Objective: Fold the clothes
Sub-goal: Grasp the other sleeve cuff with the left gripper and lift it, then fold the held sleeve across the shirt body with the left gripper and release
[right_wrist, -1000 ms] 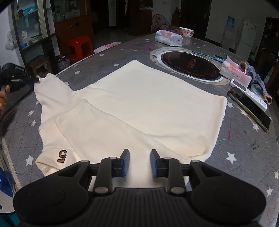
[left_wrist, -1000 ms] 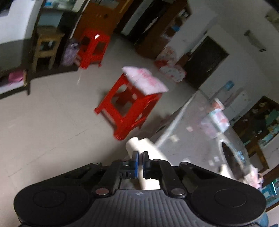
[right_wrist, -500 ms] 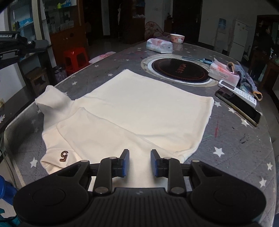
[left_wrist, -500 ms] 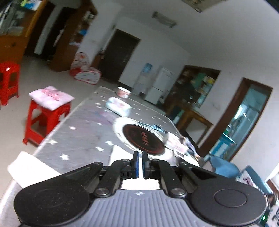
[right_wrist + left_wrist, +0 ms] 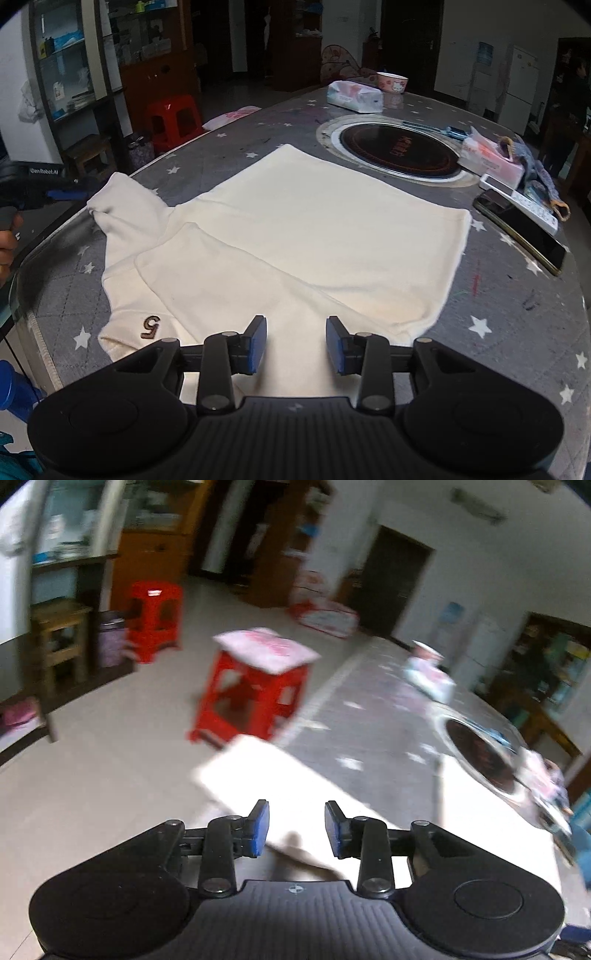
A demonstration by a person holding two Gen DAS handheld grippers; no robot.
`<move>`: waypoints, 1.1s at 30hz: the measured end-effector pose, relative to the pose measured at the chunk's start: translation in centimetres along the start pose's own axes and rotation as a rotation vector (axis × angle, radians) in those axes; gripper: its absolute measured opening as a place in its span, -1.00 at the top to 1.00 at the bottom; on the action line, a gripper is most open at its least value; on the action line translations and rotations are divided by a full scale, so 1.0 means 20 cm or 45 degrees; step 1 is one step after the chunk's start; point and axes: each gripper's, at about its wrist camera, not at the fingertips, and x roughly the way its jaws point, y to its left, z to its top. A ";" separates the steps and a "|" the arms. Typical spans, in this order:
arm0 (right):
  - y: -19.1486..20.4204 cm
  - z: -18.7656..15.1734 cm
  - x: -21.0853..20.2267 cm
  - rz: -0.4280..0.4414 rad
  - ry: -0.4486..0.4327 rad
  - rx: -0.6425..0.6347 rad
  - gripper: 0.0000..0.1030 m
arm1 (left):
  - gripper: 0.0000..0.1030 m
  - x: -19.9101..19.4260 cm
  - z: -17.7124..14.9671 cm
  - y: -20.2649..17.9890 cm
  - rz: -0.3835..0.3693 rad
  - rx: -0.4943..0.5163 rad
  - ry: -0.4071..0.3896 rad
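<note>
Star-printed grey surface (image 5: 517, 317) carries a cream top (image 5: 314, 229), spread flat, one sleeve folded across. Both tongs, left (image 5: 296, 825) and right (image 5: 296, 345), are opening, nothing between them.

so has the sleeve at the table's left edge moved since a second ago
Yes. In the right wrist view the sleeve now lies lower and flatter against the starred table, with the left gripper, jaws opening, just clear of its tip.

Both your grippers stand apart-jawed and opening, gripping nothing.

Your left gripper (image 5: 297, 828) tilts downward, its blue pads (image 5: 259, 827) parted and widening. Your right gripper (image 5: 296, 344) angles down more steeply, jaws also spreading. Your left hand (image 5: 8, 236) shows at nine o'clock in the right wrist view.
</note>
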 end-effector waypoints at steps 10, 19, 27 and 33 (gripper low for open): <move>0.07 0.04 0.06 0.013 0.026 -0.042 0.24 | -0.02 0.17 0.07 0.41 -0.071 -0.511 0.129; 0.06 0.04 0.05 -0.010 0.026 -0.039 0.24 | 0.90 0.19 0.11 0.44 -0.150 -0.610 0.068; 0.02 0.03 0.01 -0.024 0.003 -0.004 0.24 | 0.93 -0.04 0.20 0.12 -0.391 -0.437 -0.034; -0.03 0.00 -0.02 -0.026 -0.023 0.046 0.24 | 0.93 -0.20 0.15 -0.31 -0.701 -0.160 0.027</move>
